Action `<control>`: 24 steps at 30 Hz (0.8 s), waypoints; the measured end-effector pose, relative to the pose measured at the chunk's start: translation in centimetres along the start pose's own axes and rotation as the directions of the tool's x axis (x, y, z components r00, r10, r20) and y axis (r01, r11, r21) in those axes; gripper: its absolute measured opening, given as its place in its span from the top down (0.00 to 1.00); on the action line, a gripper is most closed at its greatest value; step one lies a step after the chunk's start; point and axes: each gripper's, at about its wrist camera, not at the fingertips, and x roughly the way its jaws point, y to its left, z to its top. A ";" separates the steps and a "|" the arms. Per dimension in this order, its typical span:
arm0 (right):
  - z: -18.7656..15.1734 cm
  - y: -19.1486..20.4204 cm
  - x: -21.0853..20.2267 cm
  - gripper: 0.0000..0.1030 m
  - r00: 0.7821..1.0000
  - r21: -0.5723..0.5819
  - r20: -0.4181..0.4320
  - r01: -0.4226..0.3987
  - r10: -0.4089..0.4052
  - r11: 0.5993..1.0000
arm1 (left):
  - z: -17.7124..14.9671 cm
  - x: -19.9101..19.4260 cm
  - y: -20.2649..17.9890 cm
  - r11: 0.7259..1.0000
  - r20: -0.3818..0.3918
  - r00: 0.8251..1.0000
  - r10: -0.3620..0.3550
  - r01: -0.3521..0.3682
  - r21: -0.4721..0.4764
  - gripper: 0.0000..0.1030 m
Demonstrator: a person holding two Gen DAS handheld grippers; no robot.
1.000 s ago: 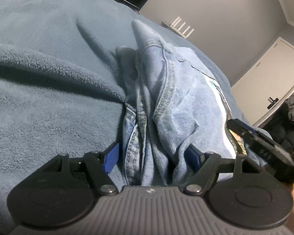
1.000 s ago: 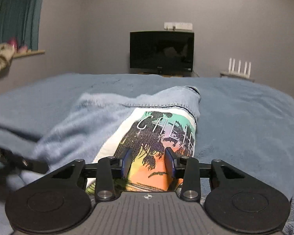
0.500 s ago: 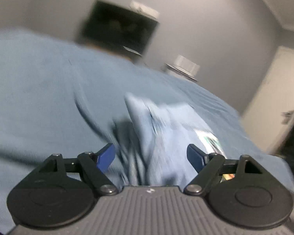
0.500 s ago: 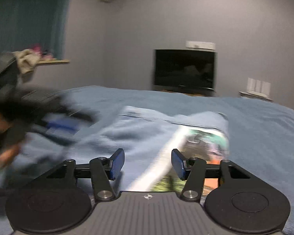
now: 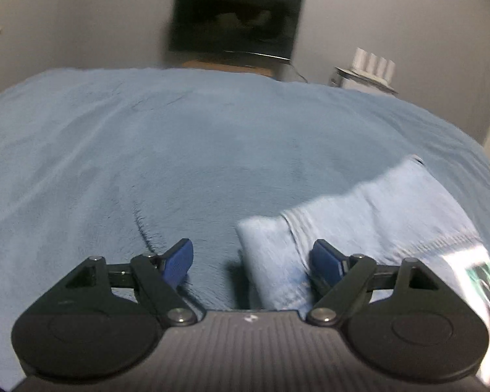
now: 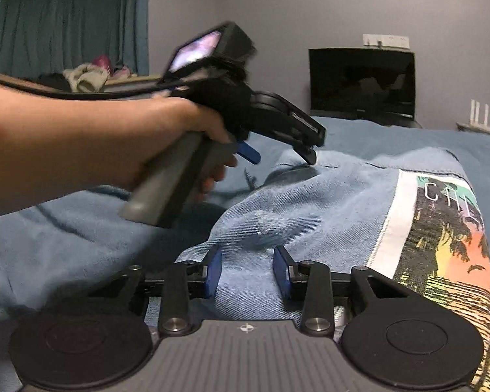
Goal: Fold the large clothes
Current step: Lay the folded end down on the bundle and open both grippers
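A second earlier the left hand-held gripper (image 5: 251, 263) had sat low over bunched denim, its jaws either side of a ridge of cloth; now it had lifted off and swung round, so that its camera looked across the bed (image 5: 147, 150) towards the TV (image 5: 233, 21). Its jaws stood wide apart with nothing in them, only a folded corner of the garment (image 5: 359, 225) lying below and to the right. That read as a release: the left-side fold looked laid down, and the garment lay flatter on the bed.

The right hand-held gripper (image 6: 247, 271) had slid from the printed panel (image 6: 441, 235) leftward onto plain denim. Its jaws were closing, denim lying between them, the pads not yet seen to press on it. Probably the next pinch for a further fold.

In the right view the person's left hand (image 6: 166, 137) gripped the grey handle, forearm roughly level, gripper angled down with its tip just above a crease near the garment's far edge. The right gripper lay low, tilted slightly down over the cloth
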 end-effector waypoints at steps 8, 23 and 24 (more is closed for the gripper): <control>-0.6 1.0 0.9 0.62 1.000 -0.049 -0.003 0.000 -0.001 0.999 | -1.2 1.5 2.9 0.996 -0.012 0.997 0.073 -0.074 -0.055 0.22; 0.5 -5.0 -12.1 0.33 0.975 0.276 0.075 0.181 -0.209 0.944 | -7.4 -15.6 -1.1 0.973 0.043 0.977 -0.210 0.204 0.108 0.22; 0.0 -5.5 -13.2 0.30 0.966 0.279 0.039 0.236 -0.256 0.931 | -8.2 -15.9 -1.7 0.971 0.033 0.977 -0.209 0.204 0.122 0.22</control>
